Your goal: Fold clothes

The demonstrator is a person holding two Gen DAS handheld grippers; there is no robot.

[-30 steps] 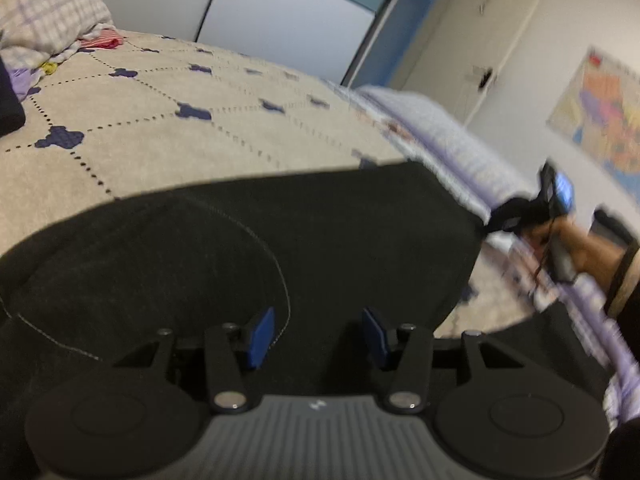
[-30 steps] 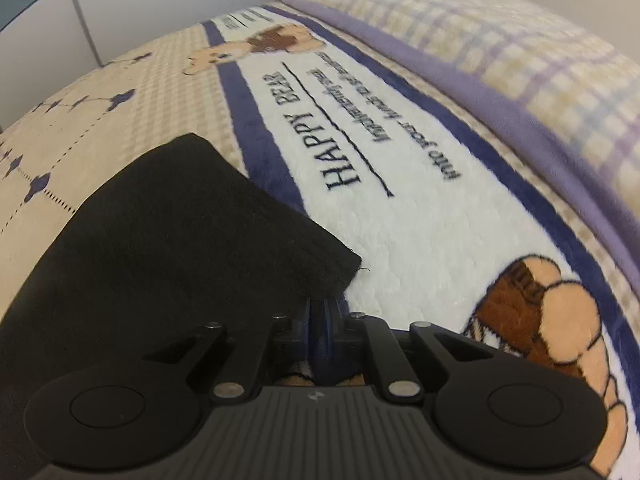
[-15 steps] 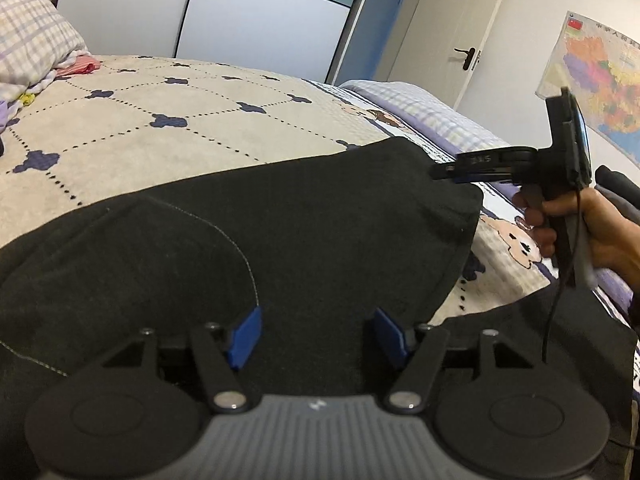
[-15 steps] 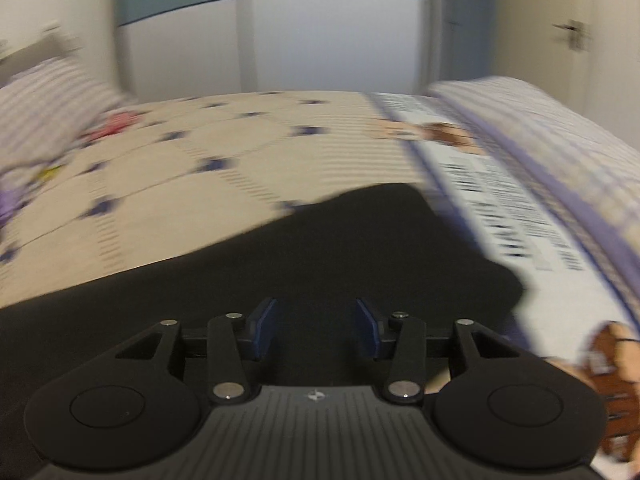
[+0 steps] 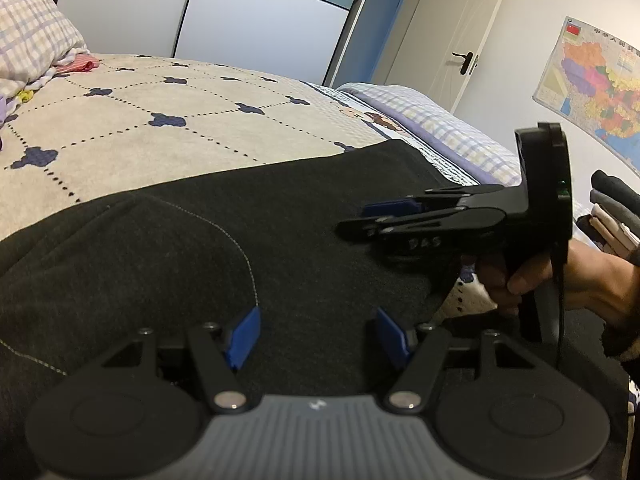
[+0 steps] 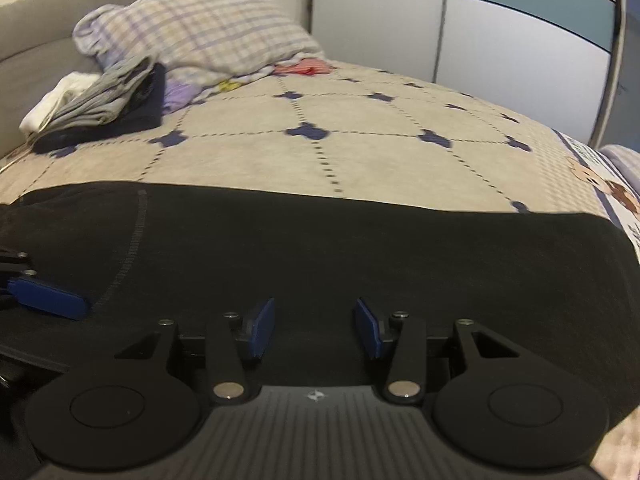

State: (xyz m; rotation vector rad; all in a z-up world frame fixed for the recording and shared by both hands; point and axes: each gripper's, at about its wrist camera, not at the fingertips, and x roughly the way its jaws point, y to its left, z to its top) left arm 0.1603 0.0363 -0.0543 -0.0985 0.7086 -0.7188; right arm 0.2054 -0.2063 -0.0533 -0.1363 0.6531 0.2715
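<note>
Left wrist view: left hand-held gripper [image 5: 316,334] hung low over the black garment [image 5: 200,248], jaws having just been opening, parted fairly wide with nothing pinched between the blue pads [image 5: 244,336]. Garment spread flat on the bed [image 5: 160,120], directly beneath and ahead of the fingers, probably laid out so to give a smooth base for folding. Right hand-held gripper [image 5: 368,216] seen ahead and to the right, turned sideways above the cloth's right edge, gripped by a hand [image 5: 560,276]. Its opening not readable from this side.

Right wrist view: right hand-held gripper [image 6: 316,330] poised over the same black garment [image 6: 320,248], jaws having just been opening, moderately apart, empty, cloth lying below rather than between the pads. Far left, a blue pad of the left hand-held gripper visible over the fabric. Beyond the garment, up left, a pile of clothes [image 6: 104,108] beside a checked pillow [image 6: 192,32], seemingly set aside to keep the working area free.
</note>
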